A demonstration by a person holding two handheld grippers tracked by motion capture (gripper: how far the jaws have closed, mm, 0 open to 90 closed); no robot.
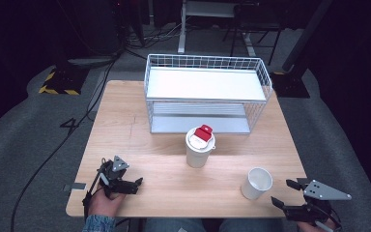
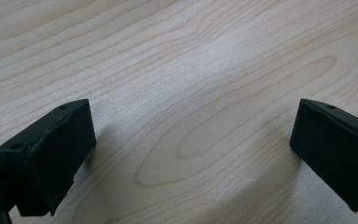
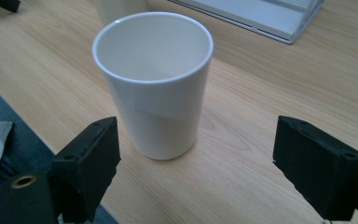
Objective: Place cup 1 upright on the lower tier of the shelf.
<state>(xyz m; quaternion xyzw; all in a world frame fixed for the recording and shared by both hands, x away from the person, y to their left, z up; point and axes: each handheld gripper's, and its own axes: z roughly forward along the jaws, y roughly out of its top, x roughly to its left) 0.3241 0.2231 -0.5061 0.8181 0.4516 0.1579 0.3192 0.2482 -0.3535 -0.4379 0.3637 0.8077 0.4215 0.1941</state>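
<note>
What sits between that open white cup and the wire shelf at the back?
Mostly bare wood. In the high view the lidded cup with the red tab stands off to the left of the stretch between the open cup and the wire rack.

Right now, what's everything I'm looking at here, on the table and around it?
Table: one, light wood, centre.
Wire shelf rack: one, white, two tiers, far side of the table.
Lidded cup: one, white with a red tab on the lid, upright mid-table, in front of the rack.
Open cup: one, white, empty, upright, near right corner, just ahead of the right claw.
Cables: black, on the grey floor at left.
Left claw: black, open, resting low over bare wood, held by a hand.
Right claw: black, open, at the table's right edge.
</note>
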